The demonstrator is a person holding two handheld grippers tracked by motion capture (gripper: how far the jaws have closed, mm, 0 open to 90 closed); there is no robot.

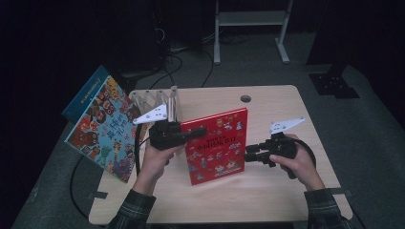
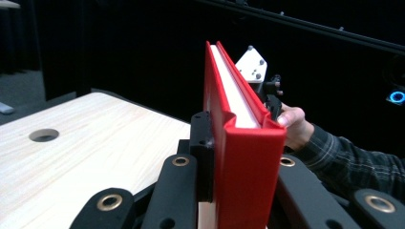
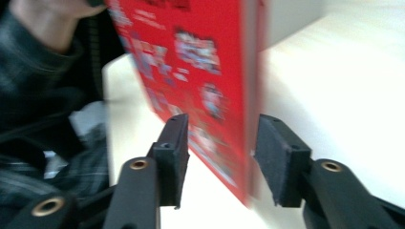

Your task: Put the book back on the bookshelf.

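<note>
We held the red book (image 1: 217,145) upright on its lower edge on the wooden table (image 1: 272,191). Our left gripper (image 1: 193,132) was clenched on its spine edge, while our right gripper (image 1: 249,156) stood released, its pads (image 3: 282,160) straddling the book's opposite edge without pressing. Beyond, a second picture book (image 1: 102,126) leaned beside a wooden rack (image 1: 157,102).

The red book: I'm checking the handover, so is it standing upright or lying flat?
Upright. The red book stands on edge on the table, closed, with the left tongs clamped on its spine end.
</note>
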